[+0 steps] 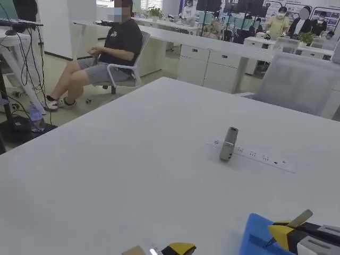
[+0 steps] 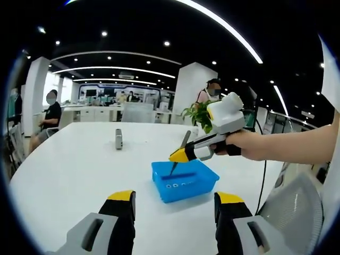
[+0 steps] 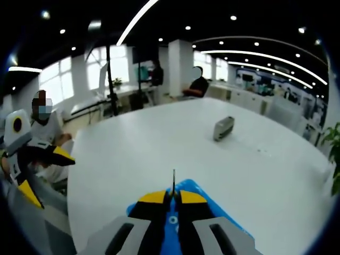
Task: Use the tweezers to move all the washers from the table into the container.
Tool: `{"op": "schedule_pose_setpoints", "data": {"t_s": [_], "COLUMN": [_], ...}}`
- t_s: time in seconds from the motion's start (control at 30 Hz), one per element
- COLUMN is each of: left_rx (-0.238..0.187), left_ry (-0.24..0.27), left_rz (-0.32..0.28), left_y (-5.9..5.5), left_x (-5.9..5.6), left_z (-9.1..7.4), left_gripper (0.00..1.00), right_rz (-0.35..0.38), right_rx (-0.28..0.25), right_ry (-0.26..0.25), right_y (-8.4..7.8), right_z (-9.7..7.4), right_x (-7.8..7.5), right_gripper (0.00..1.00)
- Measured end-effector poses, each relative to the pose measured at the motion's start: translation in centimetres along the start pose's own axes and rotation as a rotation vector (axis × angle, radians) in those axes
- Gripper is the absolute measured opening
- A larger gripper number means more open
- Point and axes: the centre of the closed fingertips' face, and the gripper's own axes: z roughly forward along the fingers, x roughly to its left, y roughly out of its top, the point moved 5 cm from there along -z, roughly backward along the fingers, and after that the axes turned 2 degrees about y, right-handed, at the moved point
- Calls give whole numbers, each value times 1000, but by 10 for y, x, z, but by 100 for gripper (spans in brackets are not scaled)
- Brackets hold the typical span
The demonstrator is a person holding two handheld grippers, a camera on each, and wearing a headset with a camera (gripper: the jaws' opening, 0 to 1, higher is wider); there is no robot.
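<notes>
Left gripper view, left to right: grey cylinder (image 2: 119,139) lying far back on the white table (image 2: 64,175). Left gripper (image 2: 175,197) at bottom centre, jaws spread wide, nothing between them. Blue container (image 2: 204,178) sits on the table just beyond those jaws, several washers (image 2: 176,186) on its floor. Right gripper (image 2: 178,155) comes in from the right, held by a hand (image 2: 244,144), jaws pinched tight on the tweezers (image 2: 185,139). Tweezer tips angle down into the container, just above the washers; can't tell if they grip one. Right gripper view: jaws closed together around the tweezers, container directly below. Head view: cylinder lies across one end of a power strip (image 1: 260,156); container at bottom right edge.
</notes>
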Motion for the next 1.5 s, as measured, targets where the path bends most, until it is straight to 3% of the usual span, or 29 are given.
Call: {"op": "schedule_pose_setpoints", "data": {"t_s": [0.33, 0.47, 0.67, 0.73, 0.77, 0.87, 1.07, 1.17, 1.3, 1.37, 1.43, 1.5], "left_rx": [-1, 59, 124, 178, 203, 264, 324, 348, 386, 401, 415, 427], "left_ry": [-49, -110, -173, -232, -236, -293, -366, -415, -479, -501, -515, -530], "left_rz": [-13, -66, -74, -76, -81, -49, 91, 94, 155, 168, 173, 174], "left_y": [1, -6, -12, -17, -20, -28, -30, -29, -29, -29, -29, -29], "left_x": [-8, -15, -21, -25, -24, -26, -30, -35, -41, -44, -46, -49], "left_z": [0, 3, 4, 3, 3, 4, 6, 7, 8, 10, 13, 15], "left_gripper": [62, 63, 61, 59, 57, 53, 44, 40, 30, 25, 21, 21], "right_rz": [-13, -7, 5, 3, 6, 17, 2, -11, -115, -218, -256, -272], "right_rx": [-33, -47, -50, -43, -38, -29, -2, 11, 59, 86, 120, 116], "right_ry": [-10, -10, 6, 20, 25, 49, 116, 166, 242, 266, 300, 313], "right_y": [1, -1, -15, -23, -28, -39, -60, -68, -82, -88, -94, -96], "right_z": [-31, -43, -59, -63, -64, -68, -70, -70, -69, -66, -63, -59], "right_x": [12, 18, 31, 36, 38, 44, 55, 63, 71, 73, 77, 79], "right_gripper": [4, 4, 4, 4, 4, 4, 4, 4, 4, 4, 4, 4]}}
